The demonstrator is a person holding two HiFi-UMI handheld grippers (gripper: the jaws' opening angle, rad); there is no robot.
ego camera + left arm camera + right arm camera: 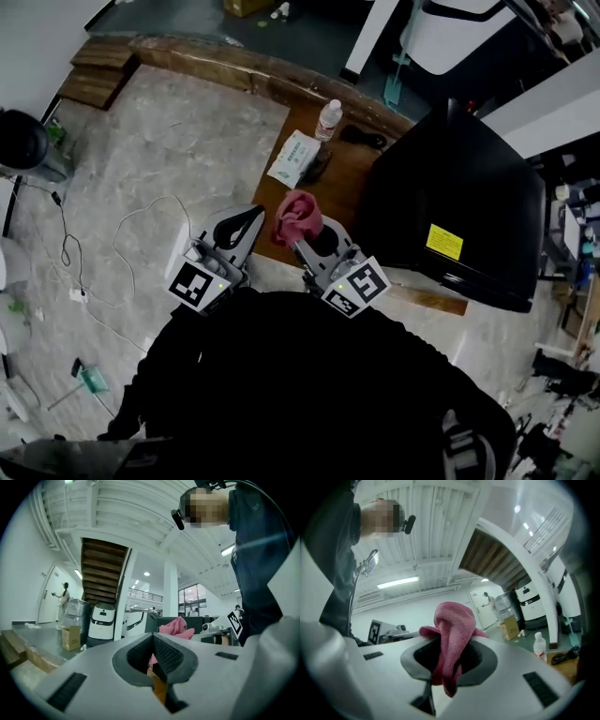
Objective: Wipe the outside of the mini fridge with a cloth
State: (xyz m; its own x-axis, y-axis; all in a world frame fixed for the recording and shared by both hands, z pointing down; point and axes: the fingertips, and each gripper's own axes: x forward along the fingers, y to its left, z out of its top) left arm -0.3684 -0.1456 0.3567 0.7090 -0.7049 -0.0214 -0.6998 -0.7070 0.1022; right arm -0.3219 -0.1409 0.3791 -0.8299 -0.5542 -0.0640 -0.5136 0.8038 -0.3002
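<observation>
The fingers point(485, 663) of our right gripper point(449, 644) are clenched on the pink cloth point(452, 620). It bunches up in a thick fold past the tips, and a tail hangs down through the throat. Our left gripper point(153, 639) has its fingers pressed together on nothing and is held just beside the right one.

In the head view both grippers are close to our body. The cloth point(298, 217) is raised over the near edge of the wooden table point(342, 183) and is not yet touching anything. The black mini fridge point(459, 197) stands on that table to our right, with its top and a face bearing a yellow label point(443, 241) turned towards us.

To do this well, we judge that the fold should meet the fridge first, not the hard fingertips. We should lay the bunch flat on the top panel, press lightly, and draw it in overlapping passes before moving to the sides. The grip looks firm, but the loose tail could drag or snag on an edge. The empty left gripper could steady the fridge if it slides. A bottle point(329, 120) and a tissue pack point(294, 157) stand beyond, so sweeps on that side should be short.
</observation>
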